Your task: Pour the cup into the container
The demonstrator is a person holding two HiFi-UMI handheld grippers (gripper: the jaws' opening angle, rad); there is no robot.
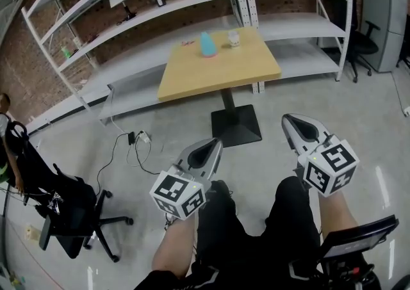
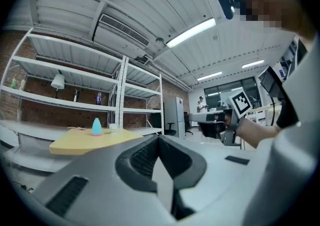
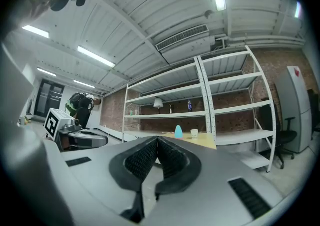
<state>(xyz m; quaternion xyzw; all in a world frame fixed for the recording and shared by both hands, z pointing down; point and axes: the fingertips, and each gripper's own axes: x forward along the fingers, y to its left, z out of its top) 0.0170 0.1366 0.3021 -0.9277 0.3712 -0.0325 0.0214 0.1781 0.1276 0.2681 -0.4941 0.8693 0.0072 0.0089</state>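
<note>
In the head view, the wooden counter stands in the upper centre of the frame. The white cup is on its far edge, just to the right of the turquoise container, and the two are not touching. The left claw and the right claw are in the lower half, over the grey floor, well apart from the counter. Both claws are clenched, and there is nothing between their jaws. White shelves stand behind the counter.

I couldn't tell what the cup held (too small from here); the left edge cut off a person.
</note>
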